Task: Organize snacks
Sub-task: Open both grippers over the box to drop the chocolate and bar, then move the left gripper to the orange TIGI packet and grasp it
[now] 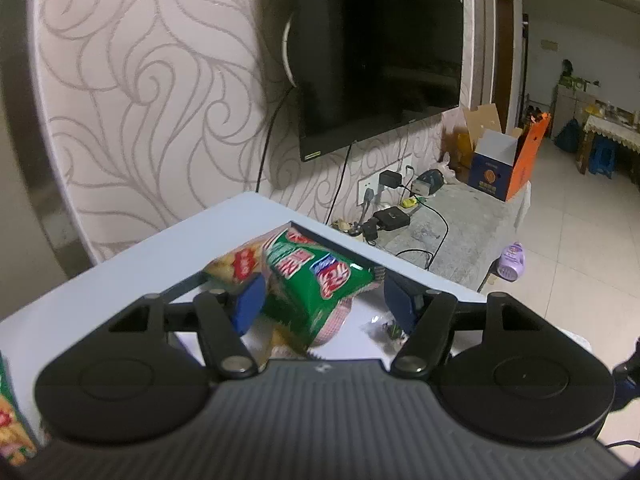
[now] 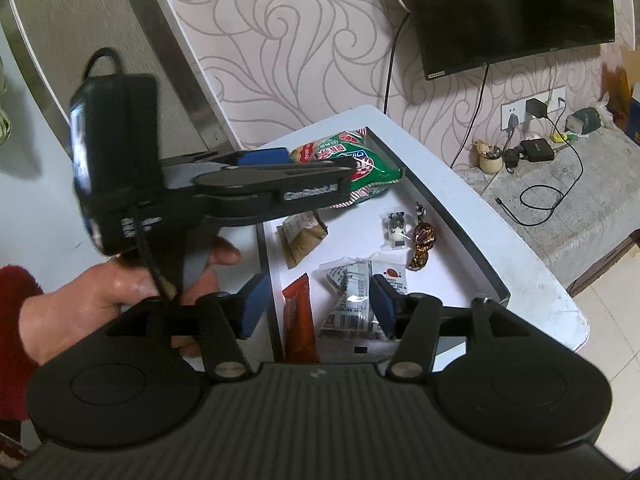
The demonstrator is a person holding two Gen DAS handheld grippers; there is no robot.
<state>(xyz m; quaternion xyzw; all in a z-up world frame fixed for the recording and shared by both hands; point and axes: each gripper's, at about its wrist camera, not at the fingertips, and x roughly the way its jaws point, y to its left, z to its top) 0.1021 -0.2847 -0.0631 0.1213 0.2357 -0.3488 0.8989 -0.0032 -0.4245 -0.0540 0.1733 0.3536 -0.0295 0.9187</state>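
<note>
Over the tray [image 2: 448,204], the green bag [image 1: 316,280] lies tilted between the half-open left gripper [image 1: 324,304], unpinched; the right gripper [image 2: 316,304] gapes, angled down, empty.

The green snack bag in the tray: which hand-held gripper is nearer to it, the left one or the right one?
Left. The left hand-held gripper is right at the green snack bag, which lies between its open jaws. The right hand-held gripper is at the tray's near end, over small wrapped snacks.
</note>
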